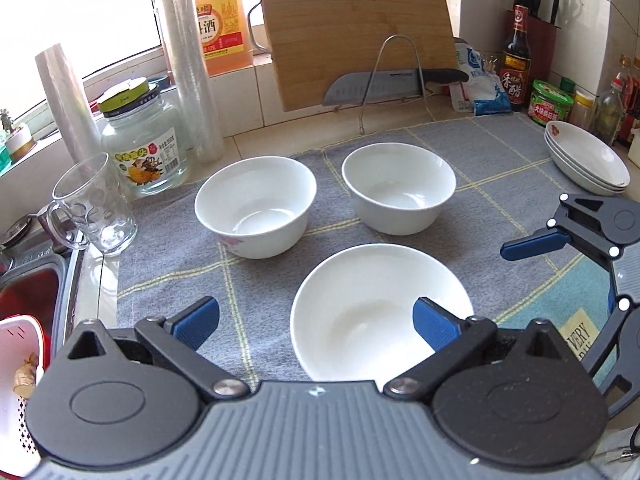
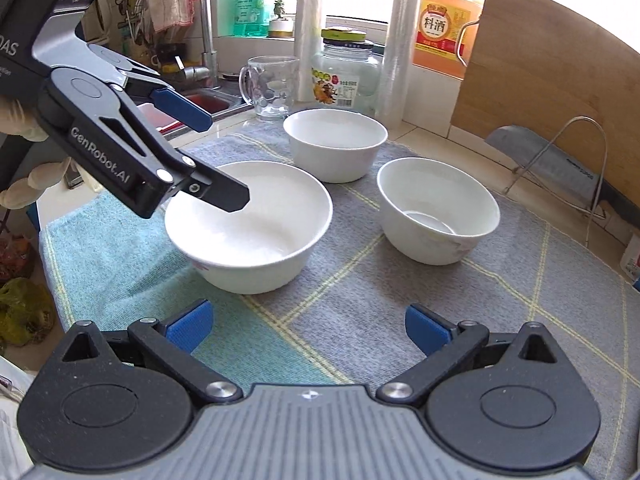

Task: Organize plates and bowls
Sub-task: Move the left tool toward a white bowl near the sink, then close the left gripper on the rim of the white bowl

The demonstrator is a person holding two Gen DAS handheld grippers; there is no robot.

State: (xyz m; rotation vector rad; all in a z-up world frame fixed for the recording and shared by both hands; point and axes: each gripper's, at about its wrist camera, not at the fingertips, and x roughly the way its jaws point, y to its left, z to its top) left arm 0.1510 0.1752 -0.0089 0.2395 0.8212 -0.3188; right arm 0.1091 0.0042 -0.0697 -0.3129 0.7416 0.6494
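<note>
Three white bowls stand on a grey checked cloth [image 1: 492,160]. The nearest bowl [image 1: 372,312] lies just ahead of my open left gripper [image 1: 316,320], whose right finger reaches over its rim. Two more bowls stand behind, one on the left [image 1: 256,208] and one on the right [image 1: 398,188]. A stack of white plates [image 1: 588,158] sits at the far right. In the right wrist view my right gripper [image 2: 308,326] is open and empty above the cloth [image 2: 400,300], near the same bowl [image 2: 248,224]. The left gripper [image 2: 218,156] hovers over that bowl there.
A glass mug [image 1: 96,204], a glass jar [image 1: 144,148] and plastic rolls [image 1: 188,60] stand at the left. A sink [image 1: 28,292] lies beyond them. A cutting board [image 1: 360,24], a knife on a wire rack [image 1: 384,84] and sauce bottles [image 1: 516,60] line the back.
</note>
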